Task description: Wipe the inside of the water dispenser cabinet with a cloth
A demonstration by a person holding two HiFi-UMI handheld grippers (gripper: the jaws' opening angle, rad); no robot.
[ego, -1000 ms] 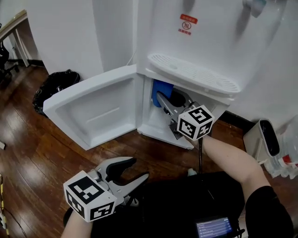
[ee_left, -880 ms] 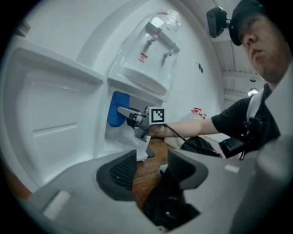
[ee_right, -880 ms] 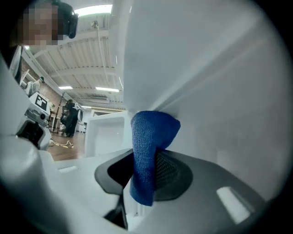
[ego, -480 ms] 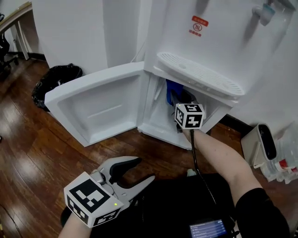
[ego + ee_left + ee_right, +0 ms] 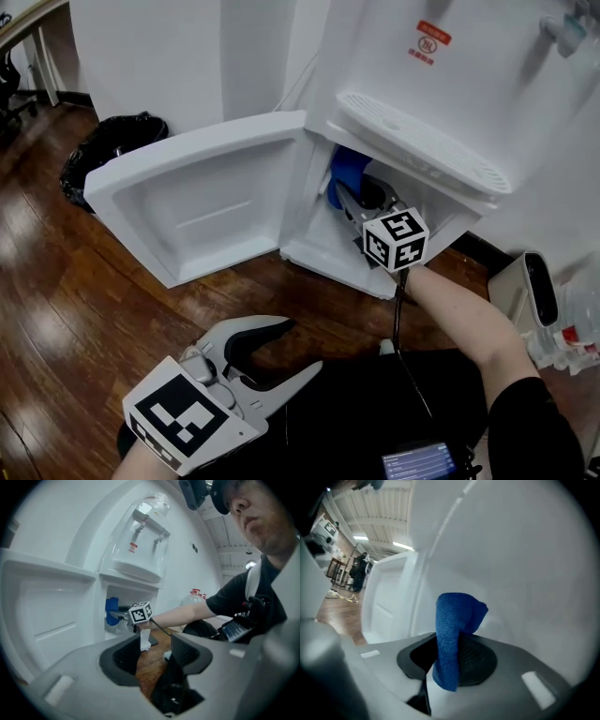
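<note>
The white water dispenser [image 5: 422, 141] stands with its lower cabinet [image 5: 314, 239] open and the door [image 5: 206, 202] swung out to the left. My right gripper [image 5: 345, 195] reaches into the cabinet mouth, shut on a blue cloth [image 5: 349, 169]. In the right gripper view the folded cloth [image 5: 457, 616] stands up from between the jaws of the right gripper [image 5: 450, 660], close to the white inner wall. My left gripper [image 5: 300, 347] hovers low over my lap, open and holding nothing. The left gripper view, from behind the left gripper [image 5: 157, 651], shows the cloth [image 5: 111, 611] at the cabinet.
A black bin bag [image 5: 112, 150] lies on the wooden floor [image 5: 56, 309] left of the door. A white device [image 5: 530, 281] and bottles [image 5: 572, 323] stand right of the dispenser. A small screen [image 5: 420, 461] rests on my lap. The drip tray [image 5: 422, 150] overhangs the cabinet.
My right gripper has sunk a little inside the cabinet opening and rolled slightly, the cloth still in its jaws. The left gripper has stayed nearly where it was.
</note>
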